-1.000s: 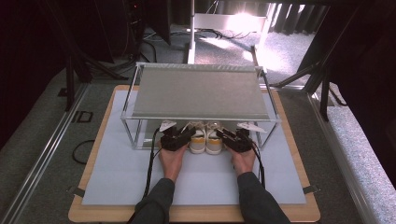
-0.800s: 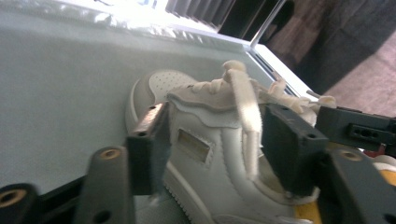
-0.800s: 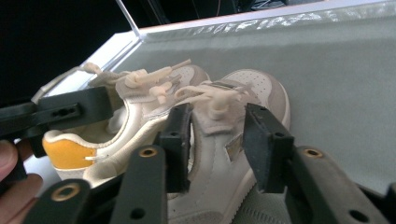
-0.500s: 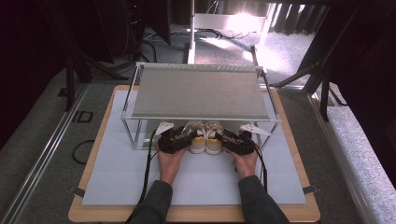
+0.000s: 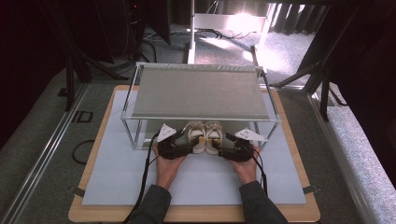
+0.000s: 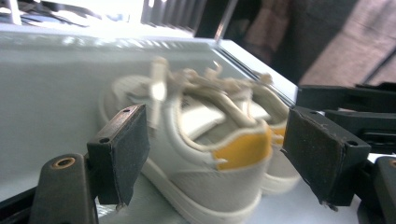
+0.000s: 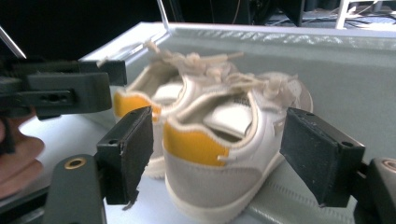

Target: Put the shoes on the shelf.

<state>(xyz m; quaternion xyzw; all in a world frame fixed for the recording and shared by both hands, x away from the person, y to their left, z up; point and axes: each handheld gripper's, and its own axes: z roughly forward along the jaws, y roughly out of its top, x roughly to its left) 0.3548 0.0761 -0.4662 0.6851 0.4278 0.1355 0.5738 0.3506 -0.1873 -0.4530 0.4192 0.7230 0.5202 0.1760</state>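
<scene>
- High view: we hold the left tool and right tool behind a pair of small white lace-up shoes with yellow heel tabs, which stands under the front edge of a metal-framed shelf on the table.
- Left gripper view: our left tool has just been opening; its pads stand clear either side of the left shoe.
- Right gripper view: our right tool has likewise just been opening, released around the right shoe.

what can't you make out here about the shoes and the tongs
- Left shoe: left gripper view, laces and toe blurred; print unreadable.
- Right shoe: right gripper view, toe hidden behind its own laces.
- Both shoes' fronts: high view, covered by the rack's top shelf.
- Left tongs and right tongs: high view, too small to judge the gap; the gripper views show them open, just opening, off the shoes.
</scene>
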